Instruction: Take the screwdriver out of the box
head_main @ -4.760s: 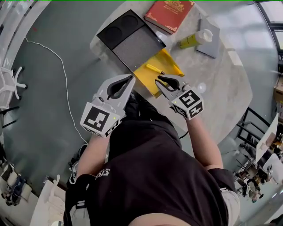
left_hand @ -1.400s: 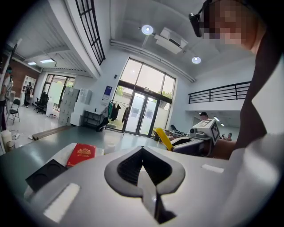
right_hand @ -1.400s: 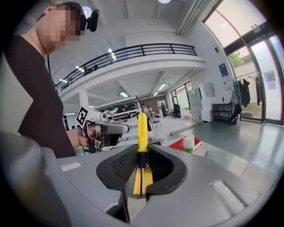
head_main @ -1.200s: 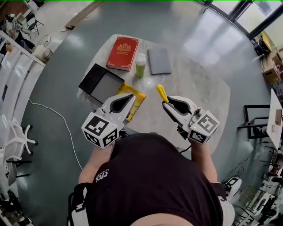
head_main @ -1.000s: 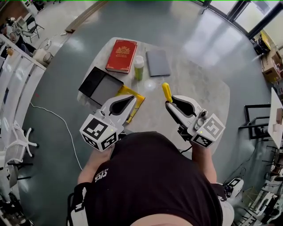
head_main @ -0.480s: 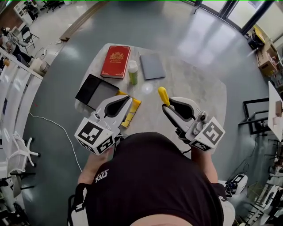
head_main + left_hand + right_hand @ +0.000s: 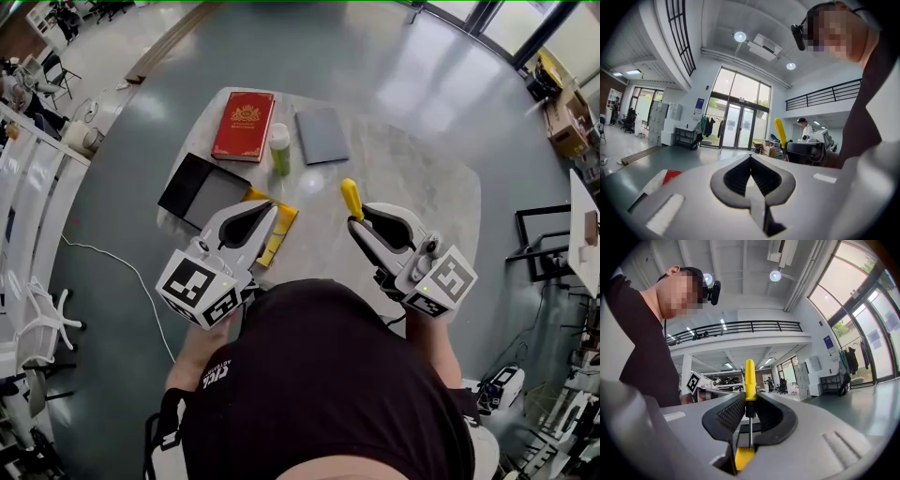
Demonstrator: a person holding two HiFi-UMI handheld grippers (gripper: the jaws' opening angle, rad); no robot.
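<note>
The yellow-handled screwdriver [image 7: 352, 198] is clamped in my right gripper [image 7: 357, 221], handle sticking out past the tips, above the table and to the right of the box. In the right gripper view the handle [image 7: 749, 380] rises between the pads and the thin shaft runs back toward the camera. The open box [image 7: 201, 190] has a black lid and a yellow inside [image 7: 278, 228]; it lies at the table's left edge. My left gripper [image 7: 273, 206] hovers over the yellow part, shut and empty. From the left gripper view the screwdriver [image 7: 780, 133] shows at the right.
A red book [image 7: 244, 126], a green bottle [image 7: 279, 151] and a grey notebook [image 7: 322, 135] lie at the far side of the round table [image 7: 422, 197]. A white cable [image 7: 112, 272] crosses the floor at left. A distant person [image 7: 804, 127] stands in the hall.
Earlier the screwdriver lay in the yellow part of the box; now it is held up in my right gripper, clear of the box. Over the last second both grippers barely moved.
</note>
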